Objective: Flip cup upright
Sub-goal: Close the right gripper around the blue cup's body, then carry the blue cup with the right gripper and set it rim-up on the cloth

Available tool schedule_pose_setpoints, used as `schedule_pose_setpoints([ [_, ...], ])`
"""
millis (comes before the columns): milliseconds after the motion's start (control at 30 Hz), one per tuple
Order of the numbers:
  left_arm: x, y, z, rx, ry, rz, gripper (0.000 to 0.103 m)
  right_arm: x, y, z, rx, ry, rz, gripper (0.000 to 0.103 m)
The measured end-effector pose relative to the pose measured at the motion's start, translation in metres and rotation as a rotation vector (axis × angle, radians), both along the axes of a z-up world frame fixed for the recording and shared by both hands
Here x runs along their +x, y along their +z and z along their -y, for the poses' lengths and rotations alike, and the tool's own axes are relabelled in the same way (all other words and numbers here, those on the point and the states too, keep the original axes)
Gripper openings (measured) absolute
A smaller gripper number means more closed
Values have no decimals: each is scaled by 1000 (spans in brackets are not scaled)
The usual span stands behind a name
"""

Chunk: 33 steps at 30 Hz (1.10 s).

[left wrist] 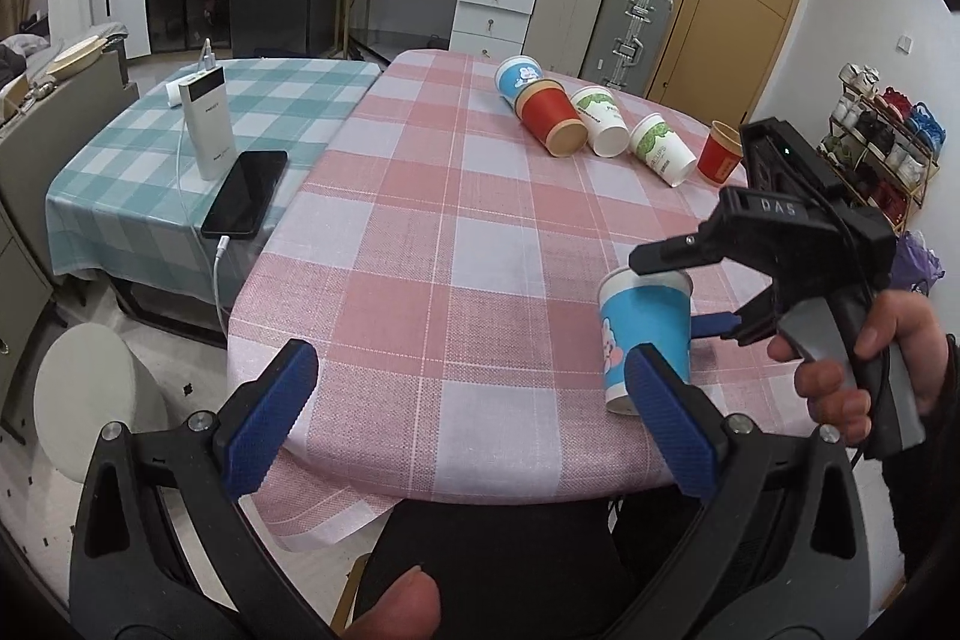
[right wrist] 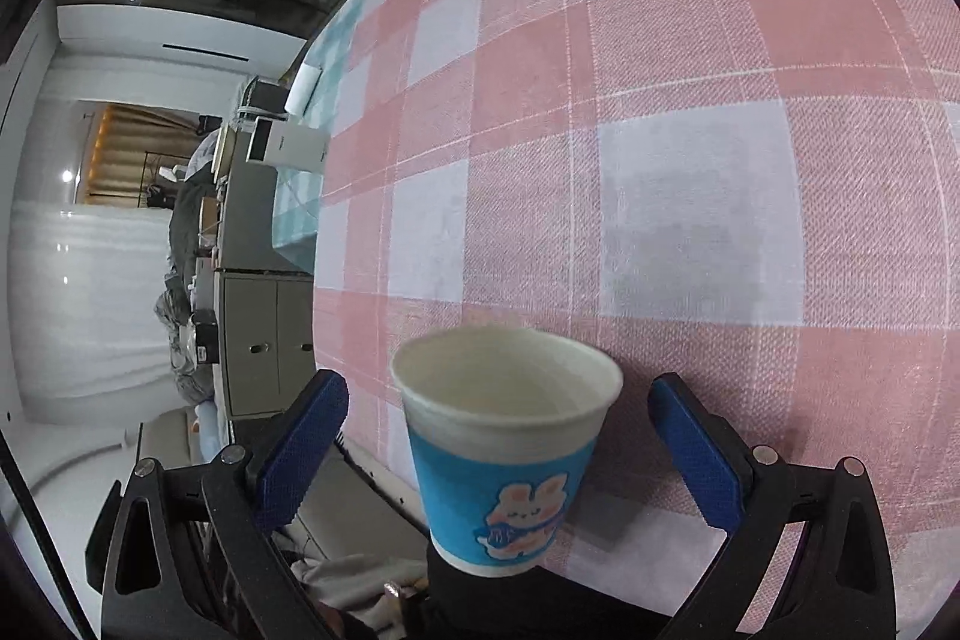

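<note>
A: The right tool (right wrist: pixel 498 451)?
B: Spread wide around the blue cup (right wrist: pixel 501 466), pads clear of it; cup upright near the bench (left wrist: pixel 456 244) edge.
A: Left tool (left wrist: pixel 468 418)?
B: Released, holding nothing; "DAS" reads on the right tool's body.

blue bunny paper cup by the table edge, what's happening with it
The blue paper cup with a bunny print stands upright on the pink checked tablecloth. The right hand-held gripper sits open around it without touching; the left hand-held gripper is open nearby. Five more paper cups lie tipped farther back.
</note>
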<state>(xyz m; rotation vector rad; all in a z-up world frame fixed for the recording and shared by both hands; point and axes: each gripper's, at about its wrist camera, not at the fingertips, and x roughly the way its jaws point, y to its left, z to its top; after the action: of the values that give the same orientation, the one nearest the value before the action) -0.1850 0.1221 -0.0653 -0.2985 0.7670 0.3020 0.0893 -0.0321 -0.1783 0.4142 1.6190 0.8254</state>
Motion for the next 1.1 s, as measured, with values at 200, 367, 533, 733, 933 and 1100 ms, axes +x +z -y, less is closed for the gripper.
schedule_pose_setpoints([
  [200,5,-8,-7,-32,5,-6,102,7,-4,-10,-30,46,-22,76],
  [367,5,-8,-9,-33,9,-1,102,4,-2,-16,-34,77,19,70],
  [533,5,-8,-8,-36,8,-3,102,4,0,-9,12,56,36,69],
  [733,9,-6,-2,-33,-7,-8,102,4,9,13,61,20,70,69],
  [933,26,-5,6,-46,-41,-19,102,5,11,71,192,-88,117,69],
  [1100,57,2,18,-37,-78,-9,102,7,12,124,220,-232,187,69],
])
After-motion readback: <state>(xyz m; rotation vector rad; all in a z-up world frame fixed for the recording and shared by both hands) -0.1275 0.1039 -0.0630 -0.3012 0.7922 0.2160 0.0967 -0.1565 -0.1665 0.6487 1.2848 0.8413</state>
